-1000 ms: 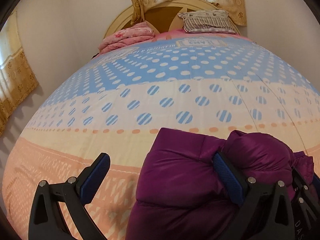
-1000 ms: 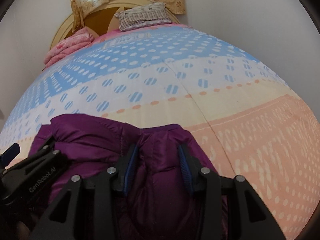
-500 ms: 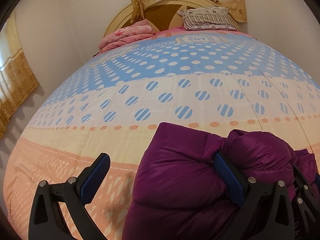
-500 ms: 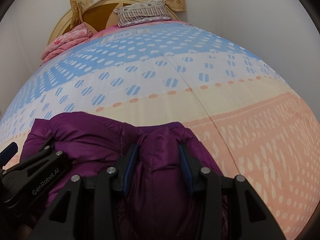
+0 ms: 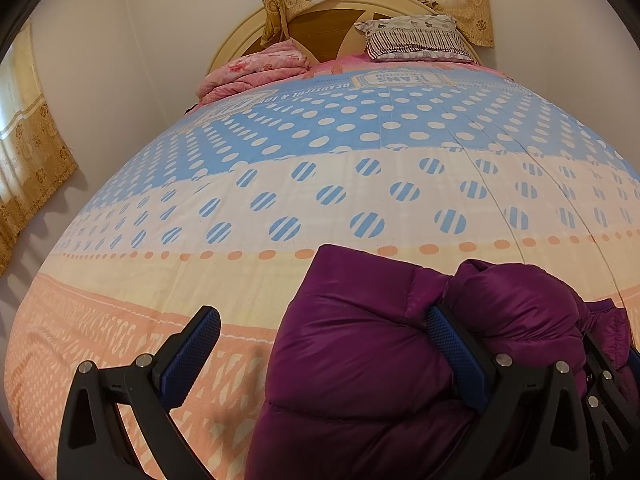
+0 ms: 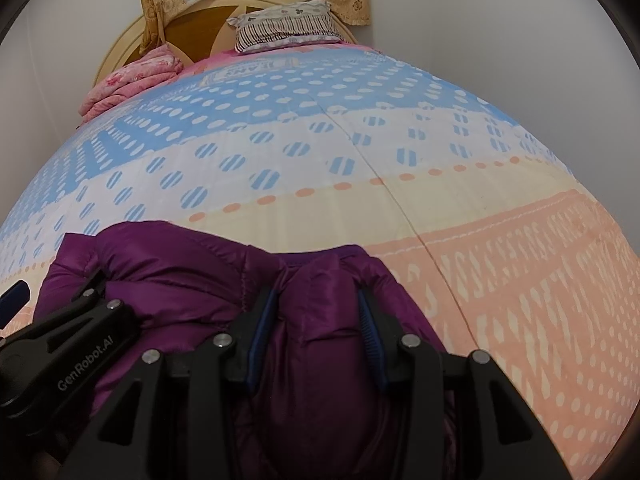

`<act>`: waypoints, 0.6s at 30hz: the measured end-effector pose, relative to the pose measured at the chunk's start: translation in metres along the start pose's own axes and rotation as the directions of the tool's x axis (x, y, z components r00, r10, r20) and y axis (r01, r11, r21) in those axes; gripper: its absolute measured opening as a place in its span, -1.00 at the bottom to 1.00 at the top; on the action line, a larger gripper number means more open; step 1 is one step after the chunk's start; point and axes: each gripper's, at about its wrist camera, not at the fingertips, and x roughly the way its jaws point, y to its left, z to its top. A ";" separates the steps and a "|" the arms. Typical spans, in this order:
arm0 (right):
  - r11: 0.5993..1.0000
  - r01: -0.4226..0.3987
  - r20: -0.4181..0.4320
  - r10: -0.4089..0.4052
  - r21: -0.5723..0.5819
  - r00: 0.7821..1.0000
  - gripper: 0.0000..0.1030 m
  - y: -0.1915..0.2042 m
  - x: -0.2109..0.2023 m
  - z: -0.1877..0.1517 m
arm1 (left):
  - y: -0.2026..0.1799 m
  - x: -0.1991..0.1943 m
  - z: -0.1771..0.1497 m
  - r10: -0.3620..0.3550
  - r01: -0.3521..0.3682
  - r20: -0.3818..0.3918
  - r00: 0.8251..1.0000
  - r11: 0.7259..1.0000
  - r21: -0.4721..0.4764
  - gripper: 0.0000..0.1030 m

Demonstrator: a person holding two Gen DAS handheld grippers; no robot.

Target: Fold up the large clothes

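Change: none seen; both grippers stay put.
Room: bedspread [image 5: 320, 200] bare beyond jacket.
Jacket [image 5: 360, 360]: near bed edge.
Left gripper [image 5: 320, 344]: wide apart, one pad touching jacket.
Right gripper [image 6: 316, 332]: half-closed, pinching jacket fold.

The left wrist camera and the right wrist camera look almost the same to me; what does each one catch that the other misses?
Only the left wrist view shows the curtain on the side wall. Only the right wrist view shows the right gripper squeezing a fold of the purple jacket. Both show the jacket, the dotted bedspread, the striped pillow and the left gripper, open.
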 end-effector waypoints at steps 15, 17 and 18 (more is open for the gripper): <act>0.992 -0.121 -0.009 0.121 0.024 0.993 0.22 -0.020 -0.031 0.001 | 0.050 -0.046 -0.004 -0.213 0.213 -0.014 0.977 0.977 -0.014 0.98; 0.986 -0.164 0.064 0.161 0.034 0.985 0.61 -0.036 -0.062 -0.008 | 0.072 -0.069 -0.020 -0.261 0.261 0.019 0.965 0.965 -0.008 0.98; 0.988 -0.146 0.097 0.142 0.042 0.985 0.70 -0.044 -0.075 -0.015 | 0.080 -0.075 -0.030 -0.275 0.275 0.023 0.961 0.961 -0.008 0.98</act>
